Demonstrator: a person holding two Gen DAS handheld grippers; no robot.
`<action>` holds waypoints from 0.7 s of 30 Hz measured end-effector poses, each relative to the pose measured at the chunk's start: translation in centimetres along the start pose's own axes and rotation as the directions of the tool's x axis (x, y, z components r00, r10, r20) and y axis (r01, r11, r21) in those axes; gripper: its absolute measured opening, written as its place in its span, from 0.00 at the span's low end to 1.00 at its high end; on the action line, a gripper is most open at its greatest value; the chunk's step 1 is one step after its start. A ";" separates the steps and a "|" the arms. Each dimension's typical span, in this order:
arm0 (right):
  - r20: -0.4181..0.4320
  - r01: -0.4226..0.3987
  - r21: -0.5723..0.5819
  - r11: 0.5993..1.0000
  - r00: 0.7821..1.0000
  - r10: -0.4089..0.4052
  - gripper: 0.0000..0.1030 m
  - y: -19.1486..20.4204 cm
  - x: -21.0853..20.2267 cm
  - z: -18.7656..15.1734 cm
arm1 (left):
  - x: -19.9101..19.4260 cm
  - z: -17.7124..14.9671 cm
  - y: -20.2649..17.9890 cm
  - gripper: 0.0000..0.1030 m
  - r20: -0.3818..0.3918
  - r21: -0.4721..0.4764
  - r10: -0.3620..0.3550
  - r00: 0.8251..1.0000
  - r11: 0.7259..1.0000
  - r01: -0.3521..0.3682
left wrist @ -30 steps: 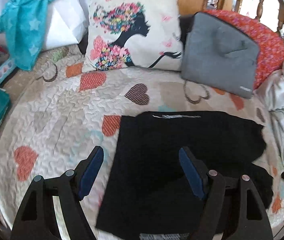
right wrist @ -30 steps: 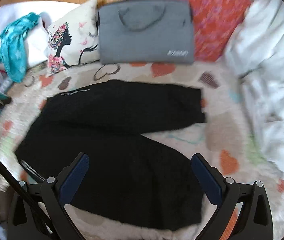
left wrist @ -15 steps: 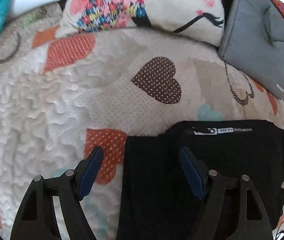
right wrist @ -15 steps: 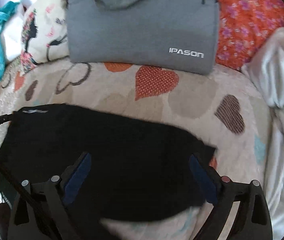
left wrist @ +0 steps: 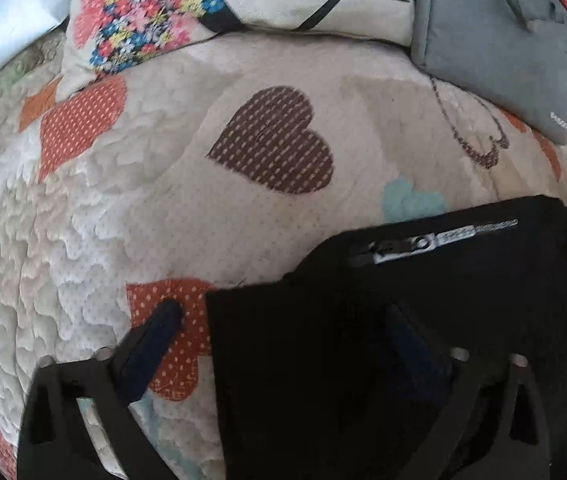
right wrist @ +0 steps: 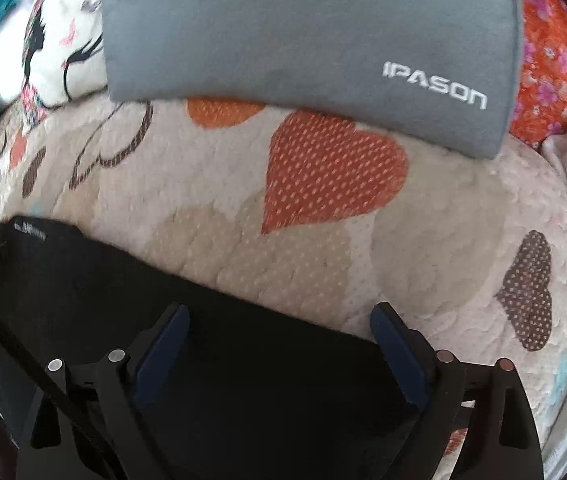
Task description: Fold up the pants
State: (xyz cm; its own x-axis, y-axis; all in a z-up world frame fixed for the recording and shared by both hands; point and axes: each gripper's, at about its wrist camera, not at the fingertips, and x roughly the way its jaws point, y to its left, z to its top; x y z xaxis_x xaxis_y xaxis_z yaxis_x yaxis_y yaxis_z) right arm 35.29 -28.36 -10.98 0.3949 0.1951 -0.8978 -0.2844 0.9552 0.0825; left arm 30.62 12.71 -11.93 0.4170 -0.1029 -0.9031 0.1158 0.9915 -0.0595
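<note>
Black pants (left wrist: pixel 403 320) lie on the bed (left wrist: pixel 123 208), lower frame. The left hand-held gripper (left wrist: pixel 283 320), just narrowing, straddles their edge; the right hand-held gripper (right wrist: pixel 279 320) gapes wide above them.

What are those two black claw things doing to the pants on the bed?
A person is folding black pants on a heart-patterned quilt, one gripper in each hand. The left gripper straddles the pants' corner edge, its jaws just closing a little. The right gripper hangs open over the far edge of the pants. Neither has pinched the cloth yet.
</note>
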 end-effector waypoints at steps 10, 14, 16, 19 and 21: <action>0.025 -0.103 0.042 0.994 0.994 0.102 0.08 1.2 -1.8 -0.6 | -2.1 0.7 -0.4 0.21 0.024 0.010 -0.141 0.990 0.990 0.141; 0.055 -0.101 0.070 0.992 0.994 0.097 0.08 1.2 -2.8 -0.8 | -3.3 0.4 1.6 0.21 0.050 -0.011 -0.161 0.986 0.987 0.162; 0.061 -0.103 0.081 0.991 0.993 0.098 0.08 0.5 -3.3 -1.2 | -3.8 0.7 1.3 0.21 0.052 -0.008 -0.157 0.986 0.988 0.157; 0.075 -0.099 0.093 0.991 0.993 0.092 0.08 0.5 -4.1 -1.3 | -4.6 0.8 1.6 0.21 0.064 -0.008 -0.156 0.986 0.988 0.157; 0.088 -0.097 0.097 0.991 0.992 0.089 0.08 0.7 -4.8 -1.5 | -5.2 0.7 1.5 0.21 0.079 -0.010 -0.156 0.985 0.988 0.157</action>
State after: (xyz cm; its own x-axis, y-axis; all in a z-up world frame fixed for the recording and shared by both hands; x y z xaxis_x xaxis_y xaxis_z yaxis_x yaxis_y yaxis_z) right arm 31.82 -28.98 -7.24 0.4433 0.2978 -0.8455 -0.2357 0.9487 0.2106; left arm 29.30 14.71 -7.04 0.4637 -0.2622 -0.8463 0.1713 0.9637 -0.2047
